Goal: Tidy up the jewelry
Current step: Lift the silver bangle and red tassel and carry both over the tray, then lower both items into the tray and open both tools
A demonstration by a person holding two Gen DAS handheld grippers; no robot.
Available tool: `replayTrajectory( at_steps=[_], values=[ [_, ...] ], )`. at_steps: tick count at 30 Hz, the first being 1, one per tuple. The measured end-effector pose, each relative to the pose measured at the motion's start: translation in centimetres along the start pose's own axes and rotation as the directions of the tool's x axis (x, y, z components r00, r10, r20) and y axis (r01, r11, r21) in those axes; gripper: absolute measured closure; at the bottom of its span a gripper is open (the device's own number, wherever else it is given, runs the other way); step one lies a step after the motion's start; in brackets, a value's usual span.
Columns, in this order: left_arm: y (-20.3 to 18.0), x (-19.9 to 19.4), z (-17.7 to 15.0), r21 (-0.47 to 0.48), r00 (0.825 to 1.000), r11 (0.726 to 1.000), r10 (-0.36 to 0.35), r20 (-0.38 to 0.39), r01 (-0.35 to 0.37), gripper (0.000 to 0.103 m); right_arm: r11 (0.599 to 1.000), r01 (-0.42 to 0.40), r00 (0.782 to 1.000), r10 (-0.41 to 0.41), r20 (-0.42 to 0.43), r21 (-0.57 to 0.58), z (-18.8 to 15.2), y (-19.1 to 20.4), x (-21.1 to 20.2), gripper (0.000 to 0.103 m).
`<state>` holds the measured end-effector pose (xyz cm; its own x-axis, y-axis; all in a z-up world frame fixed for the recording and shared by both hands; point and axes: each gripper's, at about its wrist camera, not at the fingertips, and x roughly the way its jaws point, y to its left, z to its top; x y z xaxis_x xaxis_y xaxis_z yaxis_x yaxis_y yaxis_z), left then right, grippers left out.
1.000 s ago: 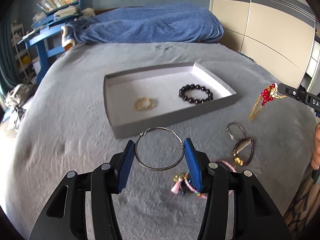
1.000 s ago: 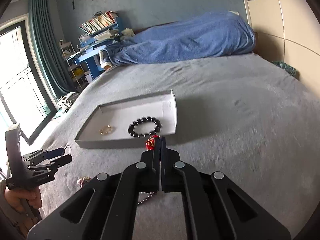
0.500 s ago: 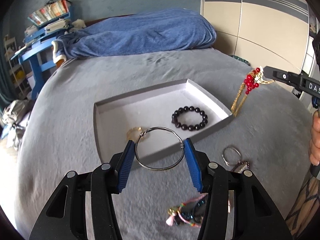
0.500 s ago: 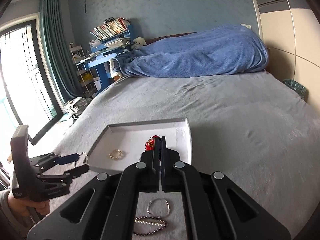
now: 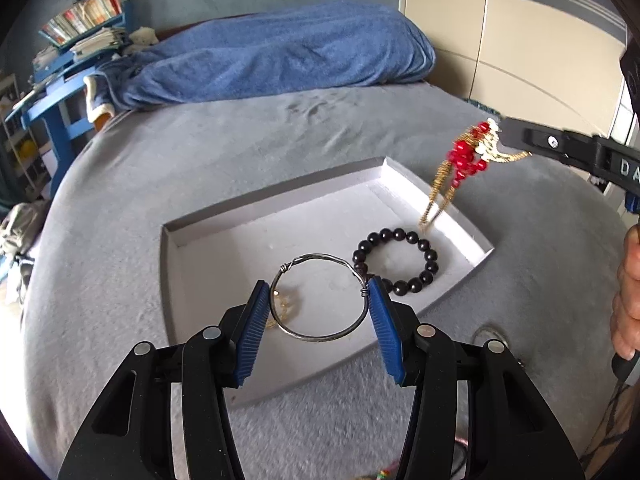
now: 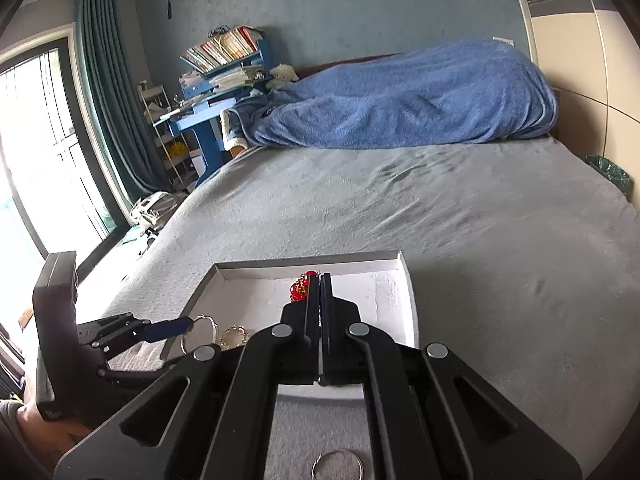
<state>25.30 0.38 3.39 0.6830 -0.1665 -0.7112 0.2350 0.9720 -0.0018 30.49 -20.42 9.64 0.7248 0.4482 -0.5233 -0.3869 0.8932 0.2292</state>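
I'm working in a home bedroom: a bed with grey cover and rumpled blue blanket, teal curtain by a window, a blue desk stacked with books, and wardrobe doors.

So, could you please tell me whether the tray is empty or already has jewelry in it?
Not empty: the tray holds a black bead bracelet and a small gold piece lying on its white floor.

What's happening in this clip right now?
A person is sorting jewelry into a shallow grey tray on a bed. The left gripper holds a silver wire bangle over the tray's near side. The right gripper is shut on a red-bead and gold-chain piece dangling above the far corner. A black bead bracelet and a gold bracelet already lie inside.
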Motion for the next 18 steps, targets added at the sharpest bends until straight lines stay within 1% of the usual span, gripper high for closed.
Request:
replayTrajectory(
  at_steps=[8,12,18],
  values=[
    [-0.2,3.8,-0.1,0.000,0.998,1.000,0.005,-0.066,-0.005,0.051,0.999,0.027,0.997,-0.023,-0.075,0.045,-0.4,-1.5,4.5,0.103],
    [-0.2,5.3,-0.5,0.002,0.996,1.000,0.010,-0.094,-0.010,0.051,0.998,0.042,0.992,-0.037,-0.119,0.046,-1.1,-1.8,6.3,0.103],
    [-0.3,6.1,-0.9,0.006,0.993,1.000,0.007,-0.114,-0.007,0.051,0.998,0.054,0.985,-0.047,-0.168,0.032,-2.1,-1.7,8.0,0.103]
  ],
)
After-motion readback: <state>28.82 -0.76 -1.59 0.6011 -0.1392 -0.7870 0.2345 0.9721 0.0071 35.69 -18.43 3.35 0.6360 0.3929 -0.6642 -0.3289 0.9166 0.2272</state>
